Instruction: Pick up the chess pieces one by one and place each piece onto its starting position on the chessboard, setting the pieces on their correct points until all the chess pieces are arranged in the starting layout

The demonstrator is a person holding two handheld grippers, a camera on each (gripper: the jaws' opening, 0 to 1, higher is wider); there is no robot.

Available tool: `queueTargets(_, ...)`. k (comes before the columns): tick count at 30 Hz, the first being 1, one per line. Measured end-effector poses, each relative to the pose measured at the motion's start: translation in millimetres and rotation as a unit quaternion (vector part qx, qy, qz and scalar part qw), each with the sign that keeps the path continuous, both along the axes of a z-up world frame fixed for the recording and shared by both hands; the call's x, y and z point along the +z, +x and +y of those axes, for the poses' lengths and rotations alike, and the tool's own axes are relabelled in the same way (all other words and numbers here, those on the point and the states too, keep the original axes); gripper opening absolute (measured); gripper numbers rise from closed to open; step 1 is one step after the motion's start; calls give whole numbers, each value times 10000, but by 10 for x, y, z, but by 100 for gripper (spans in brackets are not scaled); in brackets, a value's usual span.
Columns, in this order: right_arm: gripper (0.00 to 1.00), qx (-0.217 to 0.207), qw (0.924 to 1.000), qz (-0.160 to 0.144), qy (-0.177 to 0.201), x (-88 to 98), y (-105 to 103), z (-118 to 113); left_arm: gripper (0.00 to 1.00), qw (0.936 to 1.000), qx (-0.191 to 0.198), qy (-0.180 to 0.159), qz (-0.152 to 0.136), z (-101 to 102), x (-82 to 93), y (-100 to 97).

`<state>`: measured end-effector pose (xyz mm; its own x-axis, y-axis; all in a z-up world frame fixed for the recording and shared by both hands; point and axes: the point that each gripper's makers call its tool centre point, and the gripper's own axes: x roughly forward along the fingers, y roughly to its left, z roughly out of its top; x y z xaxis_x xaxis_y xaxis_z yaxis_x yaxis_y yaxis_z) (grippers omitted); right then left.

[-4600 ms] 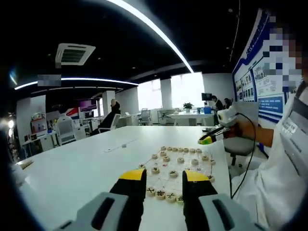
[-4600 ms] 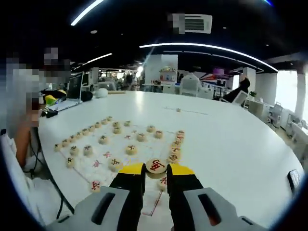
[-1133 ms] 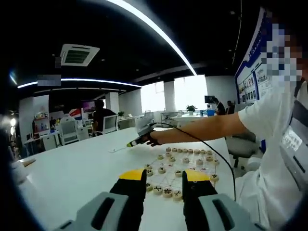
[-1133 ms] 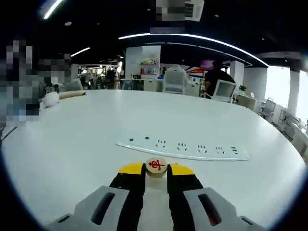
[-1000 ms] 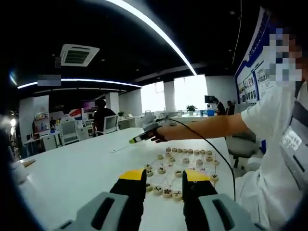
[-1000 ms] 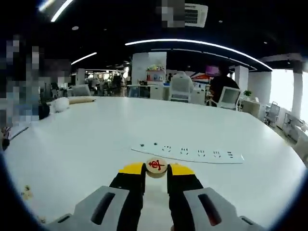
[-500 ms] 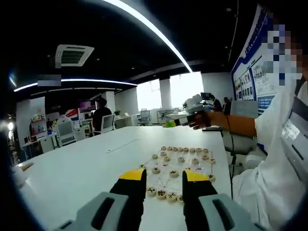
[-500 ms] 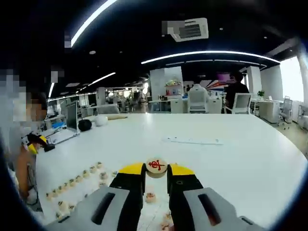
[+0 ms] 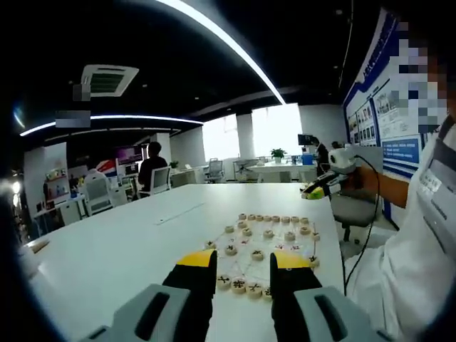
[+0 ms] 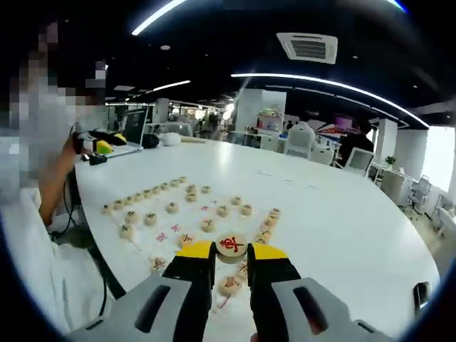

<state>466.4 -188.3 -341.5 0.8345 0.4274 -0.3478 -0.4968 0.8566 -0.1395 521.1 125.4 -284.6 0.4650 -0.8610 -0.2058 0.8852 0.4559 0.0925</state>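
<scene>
My right gripper (image 10: 231, 251) is shut on a round wooden chess piece (image 10: 231, 246) with a red character, held above the near edge of the paper chessboard (image 10: 191, 214). Several round pieces stand on the board, a long row (image 10: 142, 194) on its left side. In the left gripper view my left gripper (image 9: 243, 261) is open and holds nothing, low over the board's near end (image 9: 278, 246), where black-marked pieces (image 9: 239, 286) lie between its jaws. A hand holds the right gripper (image 9: 319, 188) up at the right.
The board lies on a large white table (image 9: 107, 249). A white power strip (image 9: 178, 212) lies farther out on it. A person sits at the table's edge (image 10: 28, 235), with a laptop (image 10: 132, 132) behind. Office chairs and desks stand in the background.
The right gripper has swung back from over the power strip toward the board, the red piece still in its jaws. The left gripper has hardly moved.
</scene>
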Motion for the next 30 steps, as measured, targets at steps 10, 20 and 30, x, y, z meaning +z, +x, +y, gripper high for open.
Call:
queueTargets(10, 19, -251, 9984, 491, 78, -547, -221, -97, 32, 10000, -58, 34, 2, -64, -19, -17)
queueTargets(20, 20, -313, 9981, 529, 106, -609, -161, -143, 32, 10000, -68, 54, 1, -77, -28, -27)
queueTargets(30, 38, -418, 9946, -484, 823, 497, 13, -38, 32, 10000, -32, 41, 2, -79, -26, 11)
